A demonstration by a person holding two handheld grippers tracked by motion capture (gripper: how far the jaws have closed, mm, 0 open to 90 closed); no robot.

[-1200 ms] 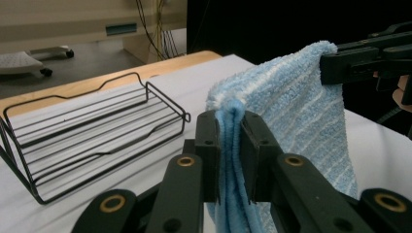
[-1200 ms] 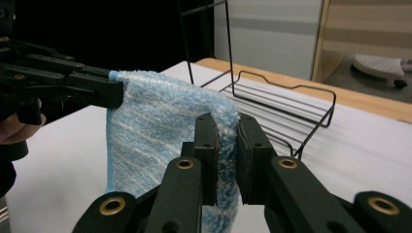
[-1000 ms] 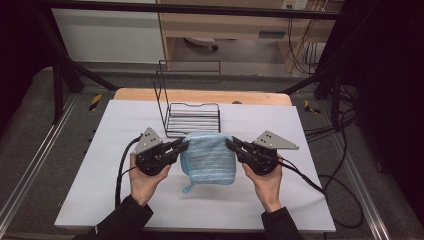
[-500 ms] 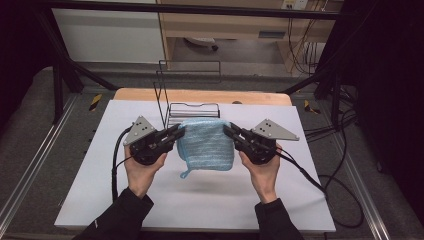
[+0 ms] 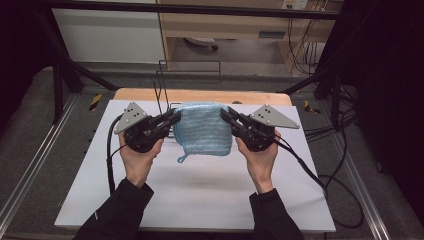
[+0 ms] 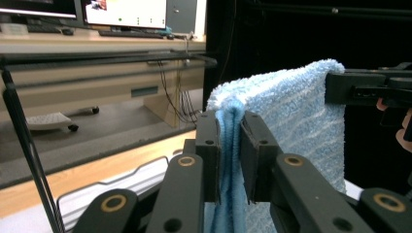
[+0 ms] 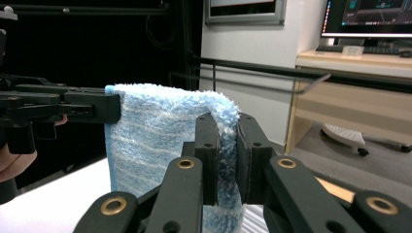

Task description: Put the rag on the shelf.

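Note:
A light blue striped towel [image 5: 204, 128] hangs in the air above the white table, stretched between both grippers. My left gripper [image 5: 173, 118] is shut on its upper left corner, and in the left gripper view the folded cloth [image 6: 232, 145] is pinched between the two black jaws. My right gripper [image 5: 224, 114] is shut on the upper right corner, with the cloth [image 7: 227, 145] squeezed between its jaws in the right gripper view. A small hanging loop [image 5: 181, 159] dangles from the towel's lower left corner. The other gripper shows at the towel's far edge in each gripper view.
A black wire rack [image 5: 165, 87] stands just behind the towel at the table's far edge. The white table sheet [image 5: 200, 190] lies beneath. A wooden strip [image 5: 260, 97] runs along the far edge. Cables [image 5: 320, 175] trail off to the right.
Both hands have lifted the towel off the table and carried it toward the wire rack. It now hangs upright between the grippers, where a second ago it lay lower and flatter.

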